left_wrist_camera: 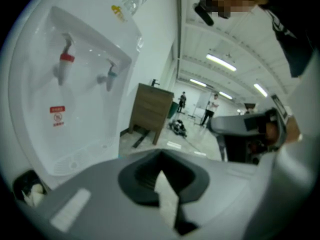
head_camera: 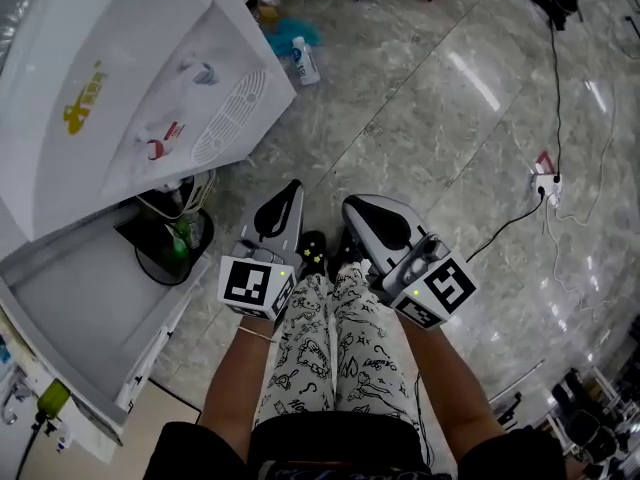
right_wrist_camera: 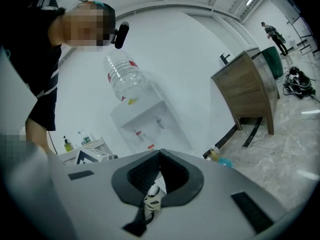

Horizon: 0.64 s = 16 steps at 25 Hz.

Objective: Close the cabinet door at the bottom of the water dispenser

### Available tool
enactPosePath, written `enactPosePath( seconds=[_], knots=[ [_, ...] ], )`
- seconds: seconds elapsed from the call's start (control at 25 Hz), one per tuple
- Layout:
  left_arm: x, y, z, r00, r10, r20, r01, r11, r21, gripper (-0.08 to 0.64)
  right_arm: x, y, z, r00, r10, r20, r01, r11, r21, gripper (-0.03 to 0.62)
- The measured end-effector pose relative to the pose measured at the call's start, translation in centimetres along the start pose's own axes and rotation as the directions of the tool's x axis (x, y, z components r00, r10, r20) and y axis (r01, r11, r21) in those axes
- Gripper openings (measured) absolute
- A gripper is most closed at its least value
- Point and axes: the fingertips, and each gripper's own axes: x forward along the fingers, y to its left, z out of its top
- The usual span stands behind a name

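Note:
The white water dispenser (head_camera: 130,98) stands at the upper left in the head view. Its bottom cabinet door (head_camera: 90,308) hangs wide open toward the lower left, and dark items and a cup show in the compartment (head_camera: 172,236). My left gripper (head_camera: 292,190) is shut and empty to the right of that compartment, apart from the door. My right gripper (head_camera: 352,208) is beside it, also shut and empty. The left gripper (left_wrist_camera: 161,156) looks up at the dispenser's taps (left_wrist_camera: 67,66). The right gripper (right_wrist_camera: 160,153) sees the dispenser (right_wrist_camera: 145,121) farther off, with a bottle (right_wrist_camera: 124,79) on top.
The person's legs (head_camera: 330,348) in patterned trousers are right below both grippers. Small bottles (head_camera: 303,60) stand on the marble floor behind the dispenser. A power strip (head_camera: 546,182) with cables lies at the right. A wooden cabinet (left_wrist_camera: 151,111) stands farther back.

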Motion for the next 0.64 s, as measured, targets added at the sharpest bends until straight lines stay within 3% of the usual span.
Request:
enactPosePath(
  seconds=[0.36,0.64],
  knots=[
    [-4.4,-3.2,9.5,0.996,-0.034,0.079,0.032,0.999,0.037,-0.002,-2.4,5.2,7.3,0.998,0.021,0.052,-0.018,0.998,-0.052,0.015],
    [-13.0,-8.2,17.6,0.996,-0.067,0.060,0.066,0.998,0.018,-0.002,-8.1,15.5,15.3,0.989,0.104,0.104,-0.100,0.994,-0.046,0.015]
  ],
)
